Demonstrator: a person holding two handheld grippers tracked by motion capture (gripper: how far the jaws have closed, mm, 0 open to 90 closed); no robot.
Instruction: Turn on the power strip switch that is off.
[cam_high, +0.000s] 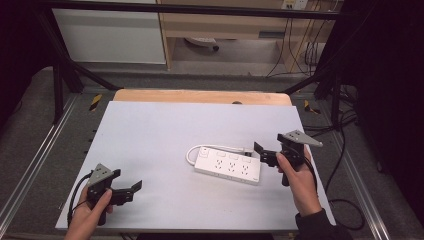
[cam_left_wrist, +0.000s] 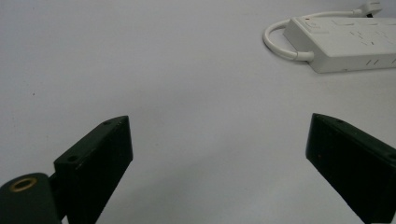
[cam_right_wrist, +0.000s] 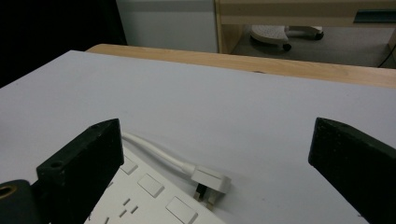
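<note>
A white power strip (cam_high: 227, 167) lies flat on the white tabletop (cam_high: 165, 130), right of centre. Its white cable (cam_high: 191, 151) loops off the left end and runs behind it to a plug (cam_high: 247, 149). My right gripper (cam_high: 262, 154) hovers open at the strip's right end, just above the plug (cam_right_wrist: 212, 179) and the strip (cam_right_wrist: 149, 196), with nothing between its jaws. Near the front left corner my left gripper (cam_high: 131, 191) is open and empty, well clear of the strip (cam_left_wrist: 345, 42), which lies ahead of it to the right.
A bare wooden strip of table (cam_high: 200, 96) shows along the far edge. A black metal frame (cam_high: 65, 75) surrounds the table. Cables (cam_high: 345, 200) trail on the floor at the right. A wooden desk (cam_high: 225, 25) stands beyond.
</note>
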